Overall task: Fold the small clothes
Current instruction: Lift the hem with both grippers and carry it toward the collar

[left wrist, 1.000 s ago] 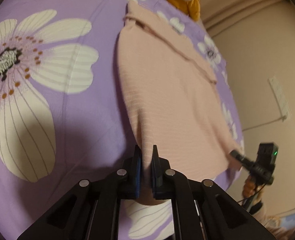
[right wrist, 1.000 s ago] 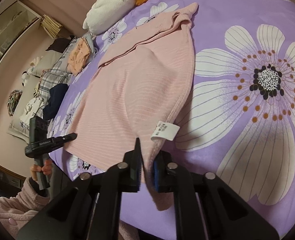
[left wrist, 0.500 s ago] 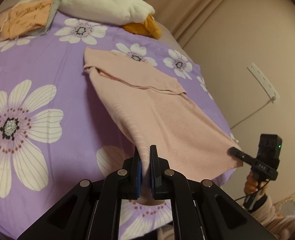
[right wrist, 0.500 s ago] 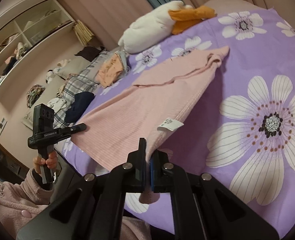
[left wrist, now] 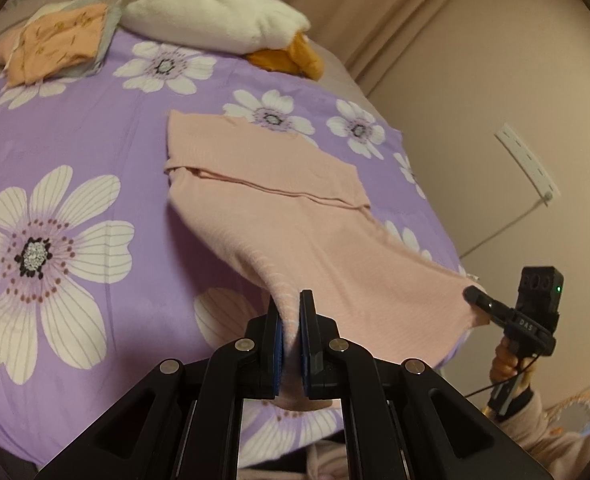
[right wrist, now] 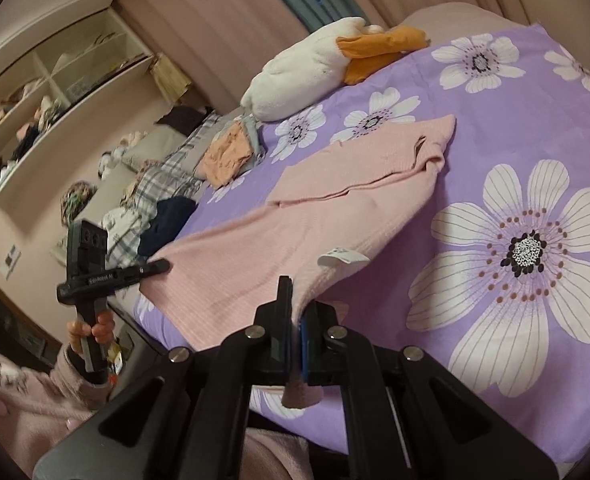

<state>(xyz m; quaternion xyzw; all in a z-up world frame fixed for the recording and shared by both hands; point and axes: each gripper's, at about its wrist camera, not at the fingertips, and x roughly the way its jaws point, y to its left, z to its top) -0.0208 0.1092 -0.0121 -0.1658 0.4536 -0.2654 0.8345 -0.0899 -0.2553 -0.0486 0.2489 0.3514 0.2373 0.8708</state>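
Left wrist view: the left gripper (left wrist: 289, 312) is clamped on a near corner of the pink garment (left wrist: 279, 216), which stretches toward 12 o'clock across the purple flowered bedspread (left wrist: 75, 140). At 4 o'clock the right gripper (left wrist: 473, 294) pinches the other near corner.

Right wrist view: the right gripper (right wrist: 297, 304) grips the pink garment (right wrist: 335, 200) by its hem, a white label (right wrist: 343, 257) just beyond. At 9 o'clock the left gripper (right wrist: 161, 267) pinches the far corner.

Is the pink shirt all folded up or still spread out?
Partly folded. The pink ribbed shirt has its top doubled over; the left gripper and right gripper hold its near corners lifted.
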